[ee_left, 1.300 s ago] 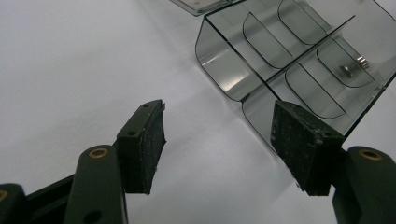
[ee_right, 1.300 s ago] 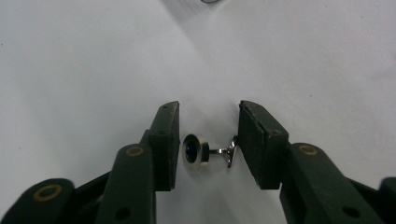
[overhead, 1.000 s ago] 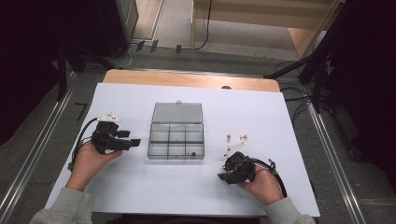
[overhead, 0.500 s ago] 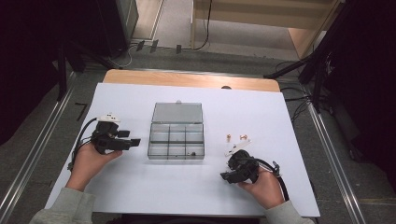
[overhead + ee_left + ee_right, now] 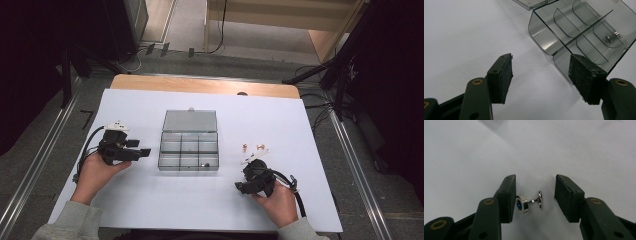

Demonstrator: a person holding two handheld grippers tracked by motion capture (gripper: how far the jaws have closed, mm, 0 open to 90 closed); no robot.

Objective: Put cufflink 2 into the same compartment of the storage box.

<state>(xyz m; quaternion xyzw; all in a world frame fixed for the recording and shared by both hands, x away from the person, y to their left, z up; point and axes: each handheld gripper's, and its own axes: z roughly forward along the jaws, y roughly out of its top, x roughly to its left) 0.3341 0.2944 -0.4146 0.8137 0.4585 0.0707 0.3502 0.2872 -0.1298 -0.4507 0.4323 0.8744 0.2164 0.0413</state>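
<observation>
A small silver cufflink with a blue face (image 5: pixel 529 203) lies on the white table between the jaws of my right gripper (image 5: pixel 535 197). Its blue end is at the left pad (image 5: pixel 507 200) and the right pad stands apart from it. These jaws have just been closing a little and stand open. From above, the right gripper (image 5: pixel 240 187) sits near the front right. My left gripper (image 5: pixel 144 151) rests left of the clear compartment box (image 5: pixel 190 150), open, with nothing between its jaws (image 5: pixel 541 75). A small metal piece (image 5: pixel 611 37) lies in one compartment of the box (image 5: pixel 584 32).
The box's lid (image 5: pixel 190 121) lies open behind it. Two small copper-coloured pieces (image 5: pixel 245 147) (image 5: pixel 260 147) lie on the white sheet just beyond the right gripper. A wooden table edge (image 5: pixel 200 84) runs along the back.
</observation>
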